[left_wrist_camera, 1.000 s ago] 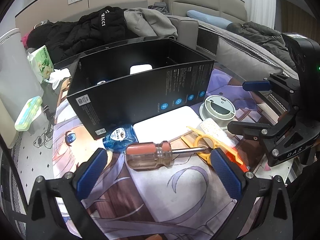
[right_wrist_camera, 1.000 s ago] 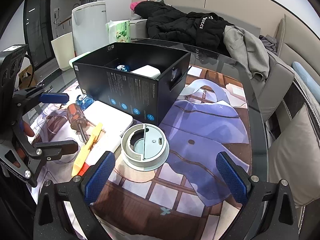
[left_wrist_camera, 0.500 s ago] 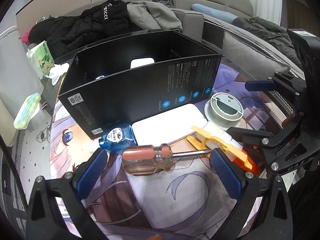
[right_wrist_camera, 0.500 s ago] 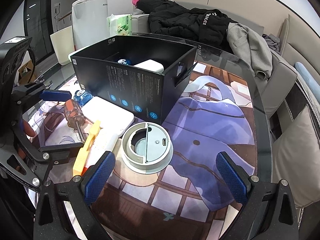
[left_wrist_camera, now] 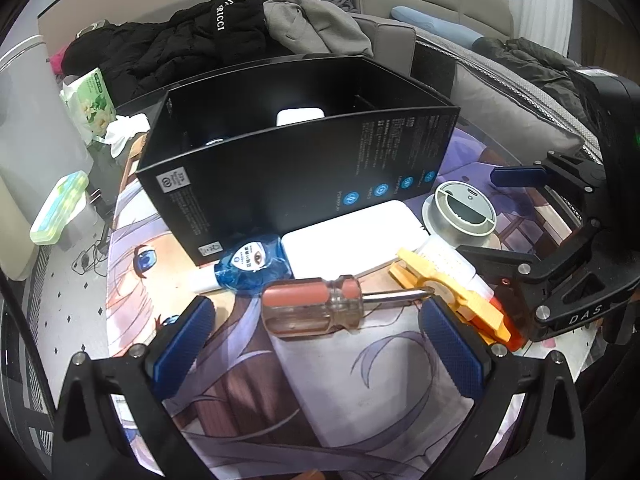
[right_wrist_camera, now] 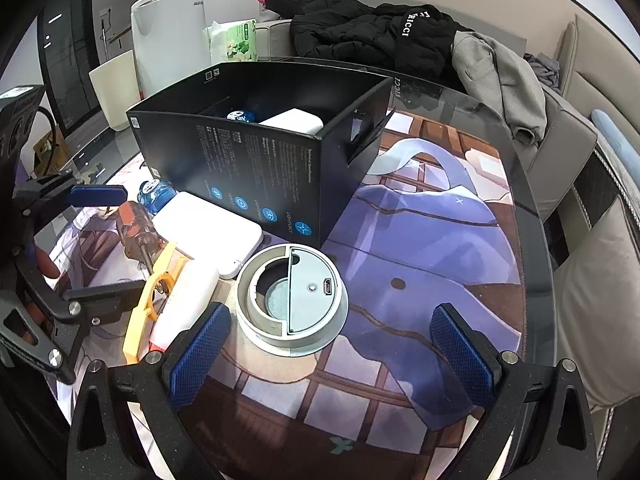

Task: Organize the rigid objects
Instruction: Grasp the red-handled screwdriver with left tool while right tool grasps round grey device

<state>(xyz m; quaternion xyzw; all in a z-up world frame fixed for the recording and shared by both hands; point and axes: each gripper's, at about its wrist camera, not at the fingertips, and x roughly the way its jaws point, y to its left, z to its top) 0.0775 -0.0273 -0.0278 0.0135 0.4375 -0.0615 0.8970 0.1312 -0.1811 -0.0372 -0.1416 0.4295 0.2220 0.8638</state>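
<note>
A black open box (left_wrist_camera: 304,184) stands on the printed mat (left_wrist_camera: 360,392); it also shows in the right wrist view (right_wrist_camera: 256,168), with a white item and a blue item inside. In front lie a screwdriver with a red-clear handle (left_wrist_camera: 312,310), a blue bottle (left_wrist_camera: 252,264), a white flat case (left_wrist_camera: 352,240), a yellow tool (left_wrist_camera: 452,296) and a grey round device (right_wrist_camera: 292,300). My left gripper (left_wrist_camera: 320,344) is open, low over the mat, just short of the screwdriver. My right gripper (right_wrist_camera: 328,352) is open, just short of the round device.
Black and grey jackets (right_wrist_camera: 400,40) lie on the sofa behind the round glass table (right_wrist_camera: 532,216). A green tissue pack (left_wrist_camera: 92,100) and a pale green case (left_wrist_camera: 60,208) sit at the left. Bare mat lies right of the box (right_wrist_camera: 432,216).
Both grippers have come closer to the objects: the screwdriver and the round device sit nearer the fingertips. Both stay open. Nothing on the mat has moved.
</note>
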